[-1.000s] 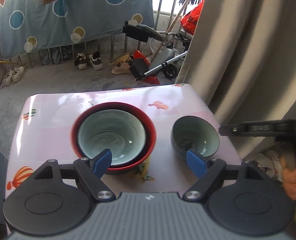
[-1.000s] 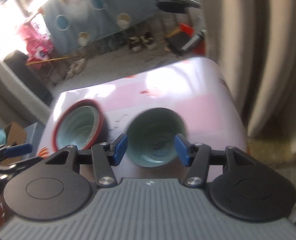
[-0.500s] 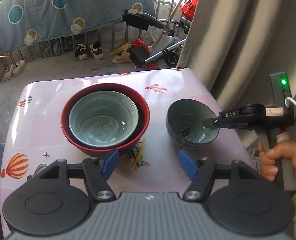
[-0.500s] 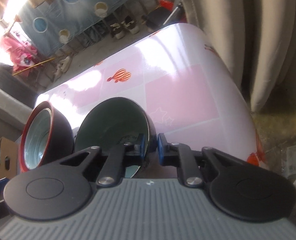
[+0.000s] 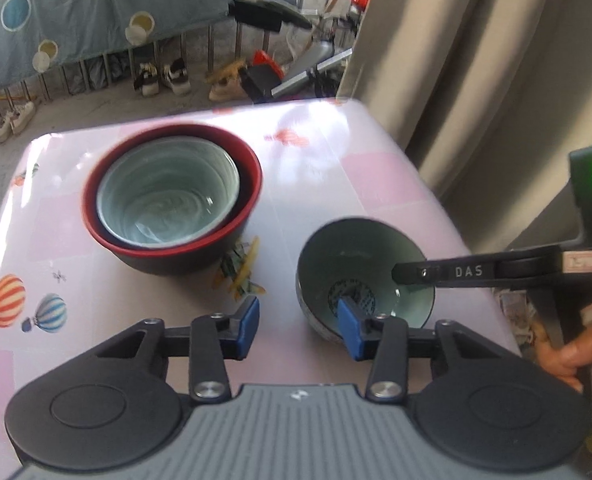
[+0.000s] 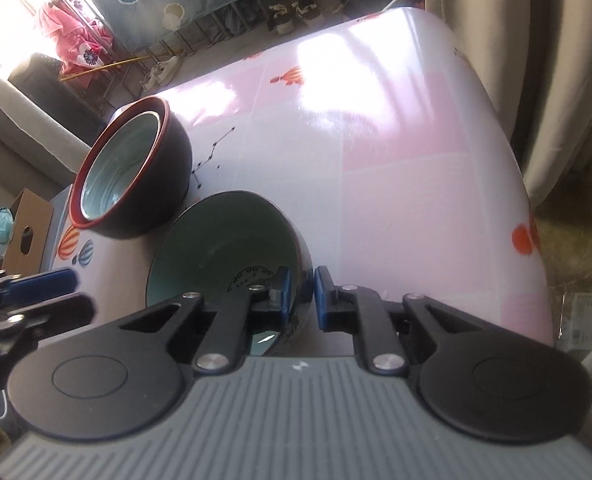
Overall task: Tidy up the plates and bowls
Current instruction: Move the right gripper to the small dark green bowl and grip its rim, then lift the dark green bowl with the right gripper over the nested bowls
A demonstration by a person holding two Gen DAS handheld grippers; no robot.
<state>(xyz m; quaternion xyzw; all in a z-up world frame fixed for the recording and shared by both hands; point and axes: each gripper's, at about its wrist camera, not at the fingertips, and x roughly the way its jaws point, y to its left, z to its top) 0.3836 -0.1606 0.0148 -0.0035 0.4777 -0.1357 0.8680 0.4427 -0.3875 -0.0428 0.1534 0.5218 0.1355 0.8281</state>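
A small dark bowl with a green inside stands at the right of the table. My right gripper is shut on its rim, one pad inside and one outside; in the left wrist view its black finger reaches over the bowl's right edge. A pale green bowl sits nested in a red-rimmed black bowl at the left. My left gripper hovers near the small bowl's near-left side with its jaws closing. Its right pad overlaps the rim in view, and neither pad presses on anything.
The table has a pink and white cloth with balloon prints; its right edge lies close beside a grey curtain. A person's hand holds the right gripper. A cardboard box stands left of the table.
My right gripper came down and shut on the small bowl's rim. My left gripper sank, shifted right toward the small bowl, and its jaws narrowed.
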